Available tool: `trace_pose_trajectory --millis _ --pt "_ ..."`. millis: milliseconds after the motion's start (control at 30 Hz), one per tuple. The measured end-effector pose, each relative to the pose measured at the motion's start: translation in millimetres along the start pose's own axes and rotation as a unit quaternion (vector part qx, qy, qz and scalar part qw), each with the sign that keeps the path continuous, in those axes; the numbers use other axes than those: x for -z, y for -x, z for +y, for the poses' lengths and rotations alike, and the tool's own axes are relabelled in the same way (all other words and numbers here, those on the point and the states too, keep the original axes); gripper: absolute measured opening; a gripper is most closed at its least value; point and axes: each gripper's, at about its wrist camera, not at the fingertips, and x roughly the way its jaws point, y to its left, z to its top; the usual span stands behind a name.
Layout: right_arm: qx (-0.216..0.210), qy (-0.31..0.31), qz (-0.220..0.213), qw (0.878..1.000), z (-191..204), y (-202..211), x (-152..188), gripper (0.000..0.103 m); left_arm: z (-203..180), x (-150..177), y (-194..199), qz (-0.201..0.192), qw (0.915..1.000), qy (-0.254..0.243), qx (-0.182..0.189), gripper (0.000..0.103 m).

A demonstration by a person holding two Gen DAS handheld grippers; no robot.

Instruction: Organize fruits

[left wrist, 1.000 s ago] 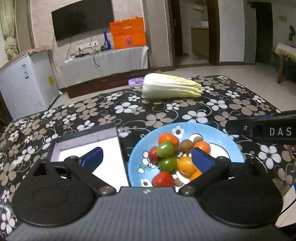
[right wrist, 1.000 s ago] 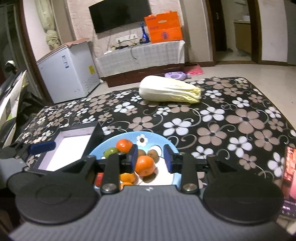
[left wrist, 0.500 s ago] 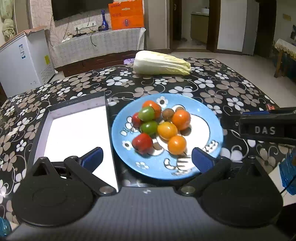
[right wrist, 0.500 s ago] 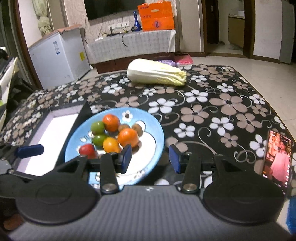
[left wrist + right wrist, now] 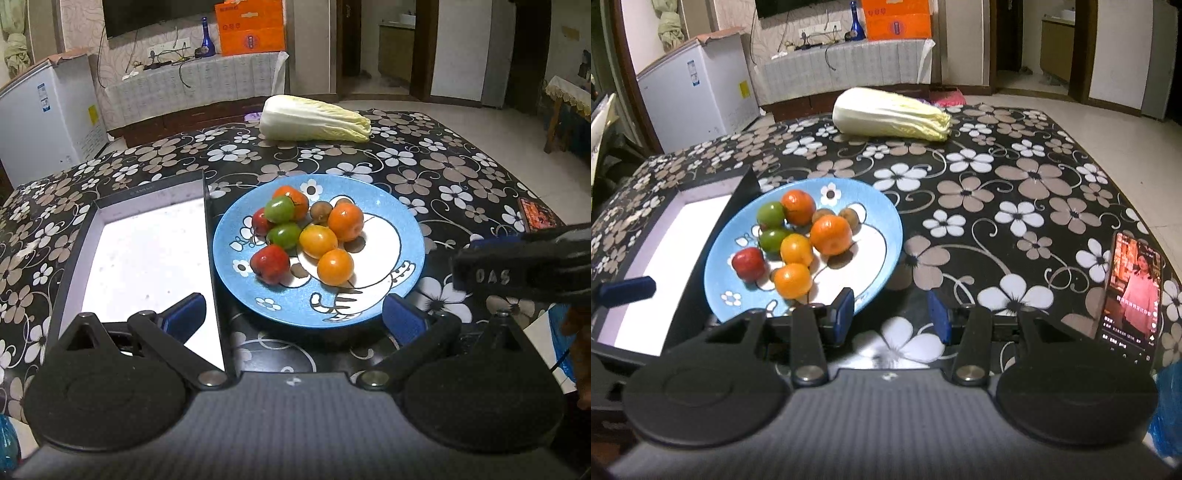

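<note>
Two blue fingers of the left gripper stand wide apart and empty in the left wrist view, above the near rim of the blue plate, which carries the fruits and sits on the floral worktop just right of a white-lined box. In the right wrist view, the right gripper is parted, holds nothing, and hovers at the plate's near right edge; a cabbage lies at the far side and a phone at the right.
</note>
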Motion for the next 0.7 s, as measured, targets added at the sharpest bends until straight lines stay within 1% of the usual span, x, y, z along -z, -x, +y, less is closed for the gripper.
trace_pose_trajectory --millis 233,700 --pt "0.004 0.012 0.03 0.999 1 -10 5 0.047 -1 -1 2 -0.001 1.0 -0.001 0.001 0.103" --pt "0.001 0.02 0.042 0.999 3 -14 7 0.047 -3 1 0 -0.003 1.0 -0.008 0.004 0.103"
